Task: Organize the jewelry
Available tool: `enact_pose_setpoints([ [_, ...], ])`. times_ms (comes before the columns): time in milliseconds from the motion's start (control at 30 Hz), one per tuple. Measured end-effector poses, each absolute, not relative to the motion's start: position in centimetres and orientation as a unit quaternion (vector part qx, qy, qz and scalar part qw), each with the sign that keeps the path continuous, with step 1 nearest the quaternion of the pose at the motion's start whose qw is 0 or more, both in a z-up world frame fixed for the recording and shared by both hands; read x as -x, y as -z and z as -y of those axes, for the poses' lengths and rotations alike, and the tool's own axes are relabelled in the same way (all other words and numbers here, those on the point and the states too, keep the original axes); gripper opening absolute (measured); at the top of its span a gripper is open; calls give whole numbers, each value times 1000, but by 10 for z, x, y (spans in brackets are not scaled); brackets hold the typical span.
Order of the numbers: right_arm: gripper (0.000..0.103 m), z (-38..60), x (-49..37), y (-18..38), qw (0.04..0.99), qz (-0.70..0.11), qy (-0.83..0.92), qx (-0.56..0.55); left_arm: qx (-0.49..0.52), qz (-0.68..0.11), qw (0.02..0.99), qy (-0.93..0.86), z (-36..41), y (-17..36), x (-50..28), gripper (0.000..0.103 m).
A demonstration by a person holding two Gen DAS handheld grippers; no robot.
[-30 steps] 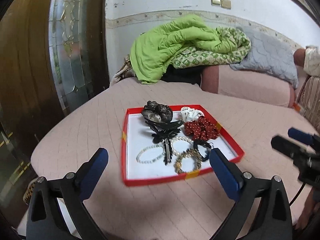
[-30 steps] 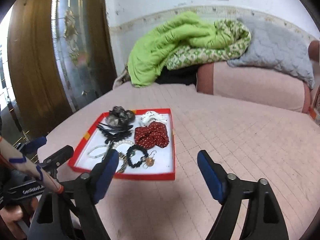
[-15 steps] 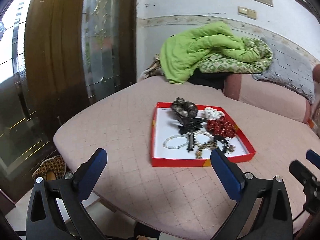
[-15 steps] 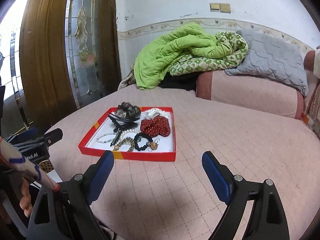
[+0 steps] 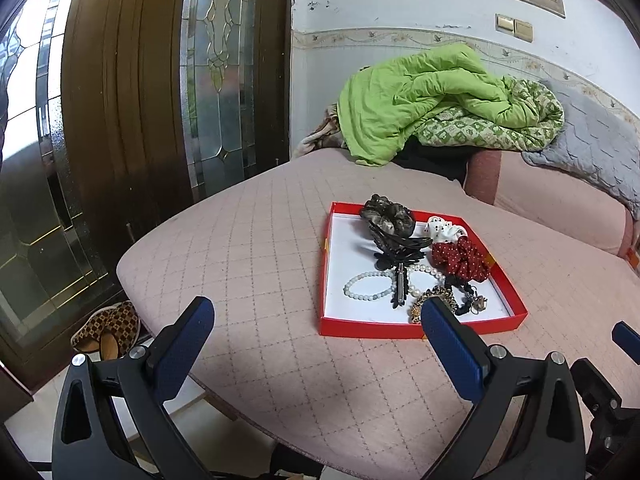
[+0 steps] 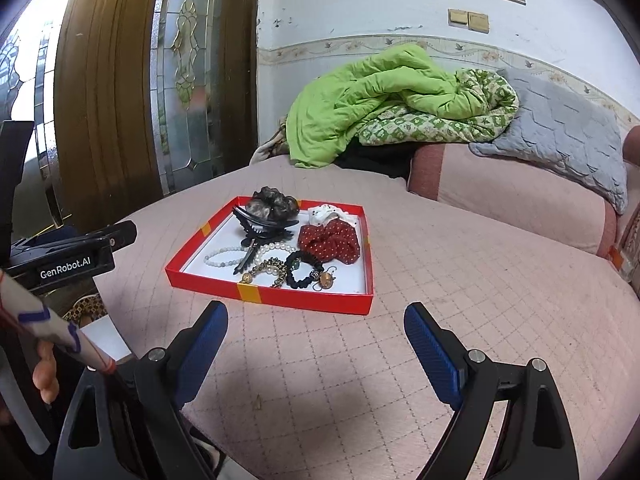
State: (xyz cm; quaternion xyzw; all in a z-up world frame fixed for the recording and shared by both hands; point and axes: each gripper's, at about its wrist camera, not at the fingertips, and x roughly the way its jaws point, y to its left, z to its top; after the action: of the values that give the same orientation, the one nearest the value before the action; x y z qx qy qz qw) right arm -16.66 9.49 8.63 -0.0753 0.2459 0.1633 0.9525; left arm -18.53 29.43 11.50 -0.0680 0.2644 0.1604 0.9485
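A shallow red tray [image 5: 408, 328] [image 6: 280, 298] lies on the pink quilted bed. In it are a white bead bracelet [image 5: 362, 286] [image 6: 218, 258], a black claw clip [image 5: 400, 254] [image 6: 266, 232], a red dotted scrunchie [image 5: 460, 260] [image 6: 330, 242], a dark scrunchie [image 5: 386, 214] [image 6: 274, 202], a white scrunchie [image 5: 444, 230], a gold chain bracelet [image 6: 266, 270] and a black bracelet with charms [image 6: 306, 274]. My left gripper [image 5: 316, 326] stands open with nothing in it, short of the tray. My right gripper [image 6: 316, 326] is open too, empty, just in front of the tray's near wall.
A green quilt [image 5: 432, 96] and a grey pillow [image 5: 592, 148] are piled at the bed's head. Dark wooden doors with leaded glass [image 5: 216, 64] stand left. Patterned slippers [image 5: 108, 330] lie on the floor by the bed's corner. A sleeve and hand [image 6: 44, 344] show at left.
Both grippers have drawn back from the tray, which now looks smaller and farther. The left view has swung left, showing the bed's corner and floor. Both stay open.
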Motion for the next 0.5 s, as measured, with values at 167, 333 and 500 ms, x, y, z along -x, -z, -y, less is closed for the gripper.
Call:
enact_pose_setpoints([
  [167, 93, -93, 166, -86, 952, -248, -162, 74, 67, -267, 947, -164, -294, -113, 182, 103],
  [333, 93, -90, 165, -86, 953, -248, -161, 72, 64, -269, 947, -165, -293, -113, 180, 103],
  [500, 93, -88, 165, -87, 953, -248, -160, 71, 60, -270, 947, -163, -291, -113, 179, 103],
])
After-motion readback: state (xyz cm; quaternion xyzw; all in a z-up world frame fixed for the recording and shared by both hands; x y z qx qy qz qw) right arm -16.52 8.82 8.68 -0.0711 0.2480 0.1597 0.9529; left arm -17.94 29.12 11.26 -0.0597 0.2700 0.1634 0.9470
